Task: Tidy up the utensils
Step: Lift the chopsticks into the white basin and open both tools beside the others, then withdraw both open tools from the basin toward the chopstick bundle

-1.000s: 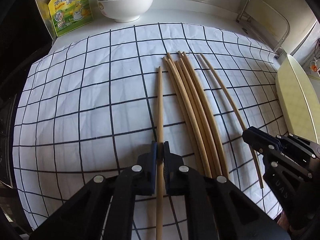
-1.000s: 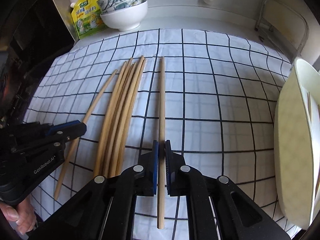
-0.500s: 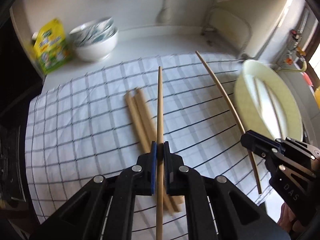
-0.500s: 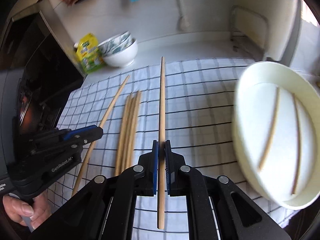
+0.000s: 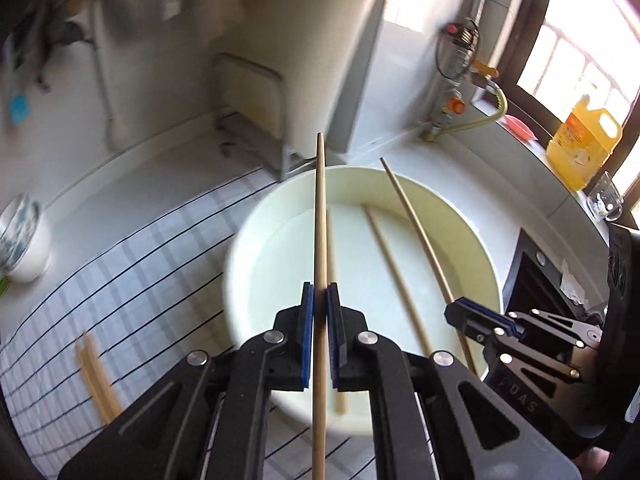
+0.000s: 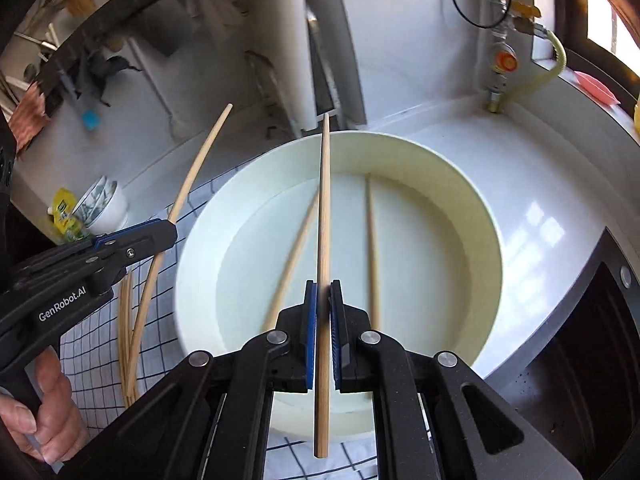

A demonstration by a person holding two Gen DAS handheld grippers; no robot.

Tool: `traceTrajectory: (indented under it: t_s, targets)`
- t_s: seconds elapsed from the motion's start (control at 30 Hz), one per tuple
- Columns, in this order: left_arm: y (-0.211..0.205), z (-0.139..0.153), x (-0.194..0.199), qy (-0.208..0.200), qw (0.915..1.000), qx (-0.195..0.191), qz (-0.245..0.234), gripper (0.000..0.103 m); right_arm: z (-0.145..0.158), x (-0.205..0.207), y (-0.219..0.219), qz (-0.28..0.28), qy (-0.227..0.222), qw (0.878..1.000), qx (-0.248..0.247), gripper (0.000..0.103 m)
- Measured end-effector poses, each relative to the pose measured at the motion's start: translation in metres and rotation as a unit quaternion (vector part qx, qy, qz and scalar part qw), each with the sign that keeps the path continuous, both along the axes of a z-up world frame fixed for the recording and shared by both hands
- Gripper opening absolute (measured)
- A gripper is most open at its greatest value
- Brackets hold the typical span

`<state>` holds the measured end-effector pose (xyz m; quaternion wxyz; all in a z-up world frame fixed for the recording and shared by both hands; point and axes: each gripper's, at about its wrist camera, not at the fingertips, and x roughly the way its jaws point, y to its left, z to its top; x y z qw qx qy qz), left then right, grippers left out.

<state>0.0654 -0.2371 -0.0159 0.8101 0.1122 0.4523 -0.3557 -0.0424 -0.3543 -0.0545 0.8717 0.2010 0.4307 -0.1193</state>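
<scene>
My left gripper (image 5: 319,296) is shut on a wooden chopstick (image 5: 320,220) and holds it above the round white basin (image 5: 256,220). My right gripper (image 6: 323,296) is shut on another chopstick (image 6: 324,200) above the same basin (image 6: 472,208). Two chopsticks (image 6: 372,240) lie inside the basin. The right gripper shows in the left wrist view (image 5: 456,312) with its chopstick (image 5: 416,224). The left gripper shows in the right wrist view (image 6: 168,232) with its chopstick (image 6: 192,176). More chopsticks (image 5: 94,372) lie on the checked cloth (image 5: 120,280).
A white bowl (image 5: 22,240) stands at the back left of the counter. A yellow bottle (image 5: 584,140) and a glass (image 5: 604,200) stand on the sill at right. A gas valve with hose (image 6: 504,64) is behind the basin. A dark stove edge (image 6: 592,320) lies right.
Both grippers have swung right from the cloth to over the basin, each still holding its chopstick. The basin now fills the middle of both views.
</scene>
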Motion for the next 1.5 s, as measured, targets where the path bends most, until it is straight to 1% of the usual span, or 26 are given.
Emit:
traceTrajectory:
  t_s: [0.13,0.2,0.37,0.53,0.57,0.6,0.63,0.7,0.73,1.0,1.3,1.37,1.5]
  targets:
    - [-0.038,-0.022,0.007,0.011,0.9997,0.018,-0.016,0.007,-0.012,0.007,-0.024,-0.013,0.012,1.0,0.013,0.006]
    - [-0.048,-0.033,0.01,0.015,0.9993,0.03,-0.018,0.007,-0.02,0.012,-0.03,-0.015,0.02,0.999,0.021,0.006]
    - [-0.059,-0.063,0.015,0.031,0.9971,0.066,-0.021,0.007,-0.041,0.019,-0.043,-0.012,0.042,0.998,0.034,0.006]
    - [-0.062,-0.078,0.018,0.042,0.9952,0.087,-0.015,0.008,-0.055,0.019,-0.047,-0.009,0.052,0.997,0.049,0.006]
    - [-0.061,-0.079,0.018,0.042,0.9951,0.088,-0.012,0.009,-0.055,0.019,-0.046,-0.008,0.051,0.997,0.049,0.007]
    - [-0.061,-0.078,0.018,0.041,0.9951,0.089,-0.01,0.013,-0.054,0.018,-0.046,-0.008,0.051,0.998,0.048,0.007]
    - [-0.061,-0.077,0.018,0.038,0.995,0.092,-0.007,0.017,-0.053,0.018,-0.047,-0.011,0.049,0.998,0.048,0.009]
    - [-0.059,-0.074,0.019,0.031,0.995,0.095,0.001,0.036,-0.051,0.016,-0.05,-0.016,0.044,0.997,0.053,0.015]
    - [-0.058,-0.072,0.019,0.029,0.9952,0.093,0.004,0.038,-0.05,0.015,-0.051,-0.018,0.042,0.998,0.052,0.015]
    - [-0.037,-0.056,0.016,0.018,0.9955,0.09,0.023,0.039,-0.035,0.007,-0.041,-0.008,0.028,0.999,0.04,0.015]
    - [0.001,-0.041,0.005,0.013,0.9953,0.085,0.044,0.039,-0.021,-0.002,-0.02,0.008,0.022,0.999,0.03,0.016]
    - [0.011,-0.037,0.003,0.014,0.9952,0.084,0.048,0.041,-0.016,-0.003,-0.014,0.012,0.019,0.999,0.026,0.017]
    - [0.03,-0.027,-0.002,0.007,0.9952,0.079,0.057,0.043,-0.005,-0.008,0.002,0.022,0.011,1.0,0.019,0.022]
